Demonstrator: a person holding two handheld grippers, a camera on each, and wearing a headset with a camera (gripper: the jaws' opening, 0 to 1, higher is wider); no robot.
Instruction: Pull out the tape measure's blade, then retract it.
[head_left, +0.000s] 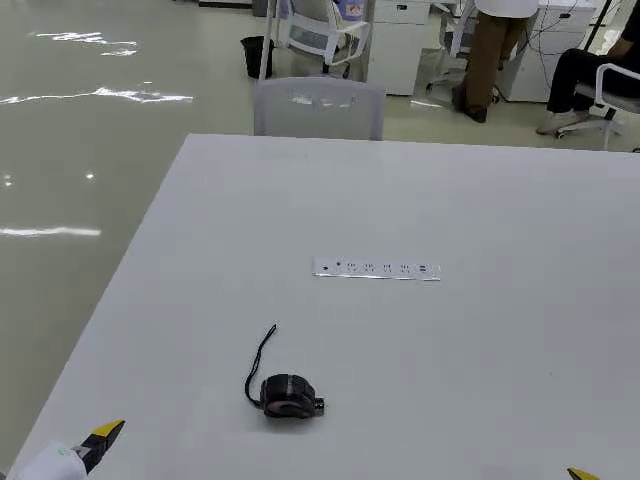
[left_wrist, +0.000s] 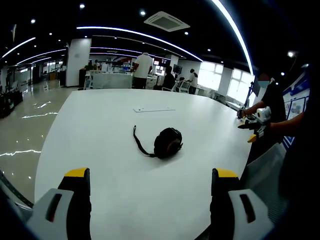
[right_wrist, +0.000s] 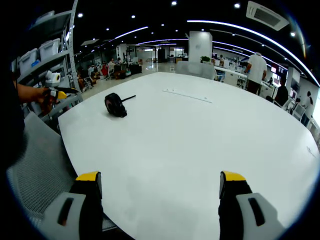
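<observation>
A black tape measure (head_left: 289, 396) lies on the white table (head_left: 420, 200) near its front left, with its black wrist strap (head_left: 262, 355) curling away from it. The blade is in the case. My left gripper (left_wrist: 151, 173) stands open, short of the tape measure (left_wrist: 167, 142), with nothing between its fingers. One of its yellow fingertips (head_left: 103, 436) pokes in at the bottom left of the head view. My right gripper (right_wrist: 161, 176) is open too, at the table's near edge and far to the right of the tape measure (right_wrist: 115, 105).
A flush power strip (head_left: 376, 269) sits in the middle of the table. A grey chair (head_left: 318, 107) stands at the far edge. Beyond it are desks, office chairs and people (head_left: 495, 50). The table's left edge drops to a glossy floor.
</observation>
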